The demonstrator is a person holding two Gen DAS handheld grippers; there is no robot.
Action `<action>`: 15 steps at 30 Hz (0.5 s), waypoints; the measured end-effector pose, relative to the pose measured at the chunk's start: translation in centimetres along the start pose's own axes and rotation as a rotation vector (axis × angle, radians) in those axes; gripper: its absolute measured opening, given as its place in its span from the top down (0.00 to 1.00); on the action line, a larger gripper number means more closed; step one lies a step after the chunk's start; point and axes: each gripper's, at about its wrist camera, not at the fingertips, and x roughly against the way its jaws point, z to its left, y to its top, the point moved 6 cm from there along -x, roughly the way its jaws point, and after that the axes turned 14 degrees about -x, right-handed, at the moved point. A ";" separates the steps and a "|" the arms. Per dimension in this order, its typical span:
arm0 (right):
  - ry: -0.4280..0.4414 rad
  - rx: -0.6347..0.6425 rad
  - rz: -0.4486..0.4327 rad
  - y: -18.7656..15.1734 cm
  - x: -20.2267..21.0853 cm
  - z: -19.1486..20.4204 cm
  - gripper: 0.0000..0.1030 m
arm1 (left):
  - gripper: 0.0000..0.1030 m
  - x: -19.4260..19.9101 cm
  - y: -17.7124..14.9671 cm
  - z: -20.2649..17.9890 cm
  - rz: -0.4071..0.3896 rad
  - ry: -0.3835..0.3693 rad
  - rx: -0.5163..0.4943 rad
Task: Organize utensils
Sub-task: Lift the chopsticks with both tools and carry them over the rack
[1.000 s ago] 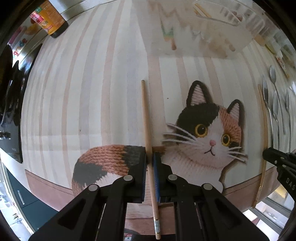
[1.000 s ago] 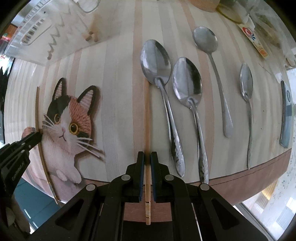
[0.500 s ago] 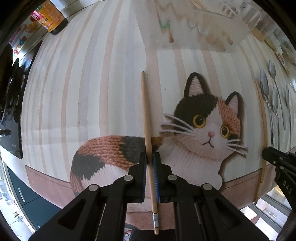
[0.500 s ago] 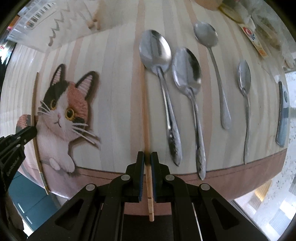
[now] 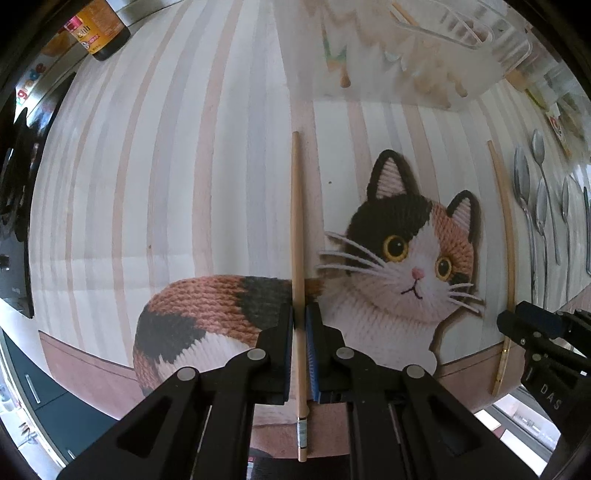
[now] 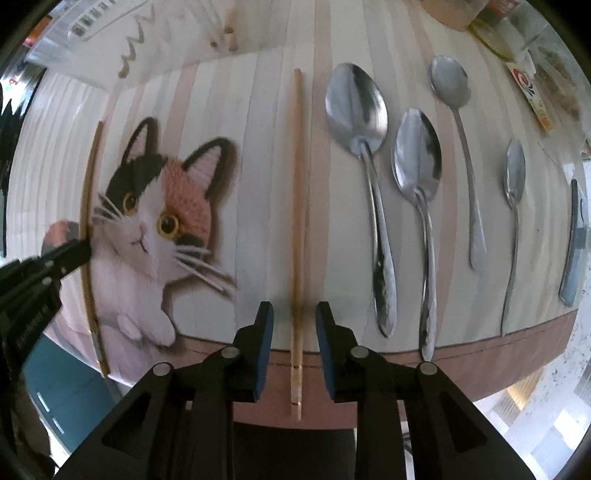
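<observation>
My left gripper [image 5: 300, 321] is shut on a wooden chopstick [image 5: 296, 236] that points away over the cat-print mat [image 5: 110, 184]. My right gripper [image 6: 294, 317] is open, its jaws on either side of a second chopstick [image 6: 297, 206] that lies flat on the mat left of the spoons. Several metal spoons [image 6: 373, 155] lie in a row to the right. In the left wrist view the second chopstick [image 5: 506, 236] lies right of the cat, with the right gripper [image 5: 535, 328] at its near end. The left gripper's chopstick [image 6: 88, 221] shows at the left of the right wrist view.
A clear plastic utensil holder [image 5: 424, 44] stands at the back of the mat. A dark sauce bottle [image 5: 99, 29] stands at the far left. A grey flat tool [image 6: 574, 240] lies right of the spoons. Packets and jars [image 6: 532, 85] crowd the far right. The table edge is just below both grippers.
My right gripper has opened and let go of its chopstick, which now rests on the mat. My left gripper, still shut on its chopstick, has drawn back slightly.
</observation>
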 end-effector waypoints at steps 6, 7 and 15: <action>-0.025 0.007 -0.028 0.1 0.1 0.1 0.75 | 0.95 0.2 0.5 -0.3 0.003 0.006 -0.006; -0.022 0.002 -0.030 0.1 0.1 0.1 0.75 | 0.95 0.2 0.6 0.1 0.002 0.006 -0.004; -0.002 -0.039 -0.058 0.0 0.4 -0.5 0.93 | 0.96 0.3 -0.6 -0.1 -0.018 0.044 -0.002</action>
